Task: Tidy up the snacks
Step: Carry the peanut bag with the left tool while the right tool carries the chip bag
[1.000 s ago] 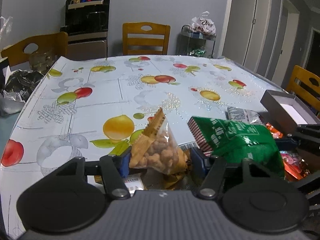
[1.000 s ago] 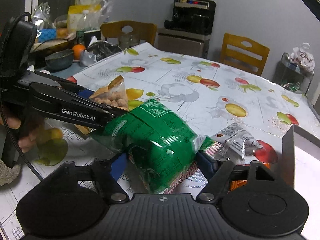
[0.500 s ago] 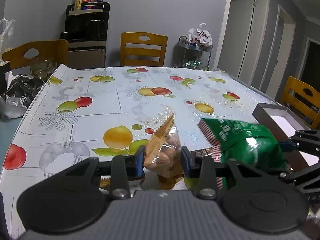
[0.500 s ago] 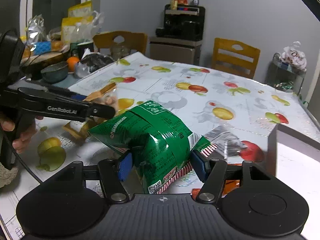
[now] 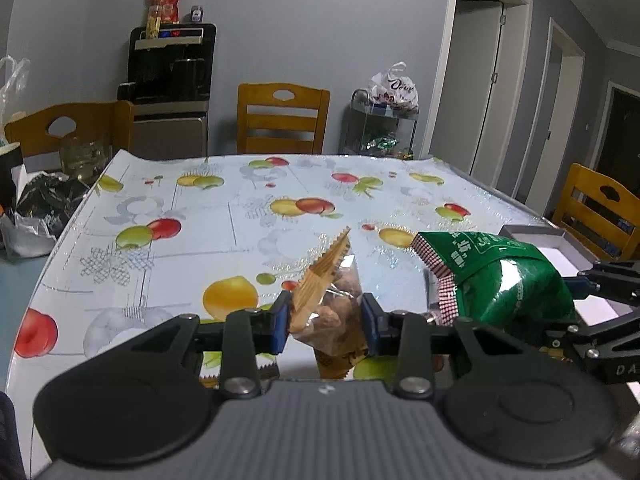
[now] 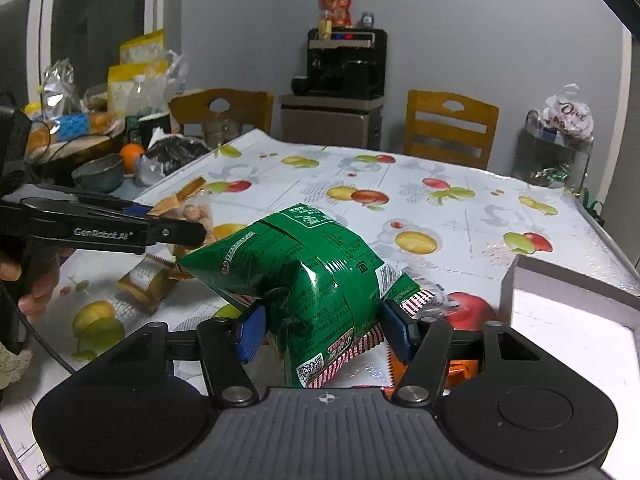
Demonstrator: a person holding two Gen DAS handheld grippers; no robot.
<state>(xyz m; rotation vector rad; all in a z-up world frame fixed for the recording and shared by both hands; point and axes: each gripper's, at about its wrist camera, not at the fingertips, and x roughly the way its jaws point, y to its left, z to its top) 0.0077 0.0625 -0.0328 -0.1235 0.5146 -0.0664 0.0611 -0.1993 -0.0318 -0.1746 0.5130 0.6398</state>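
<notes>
The counter [image 5: 248,200], under its fruit-print cloth, carries an open grey box [image 6: 568,296] at its right edge, and that box is what the coming move seems to hinge on: it lies just beside the right gripper [image 6: 324,330] and well across from the left gripper [image 5: 325,326], so the right hand is the nearer one to drop its load there.

The green bag [image 6: 304,272] is pinched near its lower end between the right gripper's blue pads, clear of the counter, its long axis running up and away to the left, toward the other tool.

The nut packet [image 5: 332,308] is clamped in the left gripper, jaws narrow on its clear body, with the serrated tan seal pointing up and slightly right. It hangs above the counter, left of the green bag.

A small brown packet [image 6: 144,282] lies loose on the cloth below the left gripper, and an orange wrapper [image 6: 460,366] shows behind the right gripper's right finger.
</notes>
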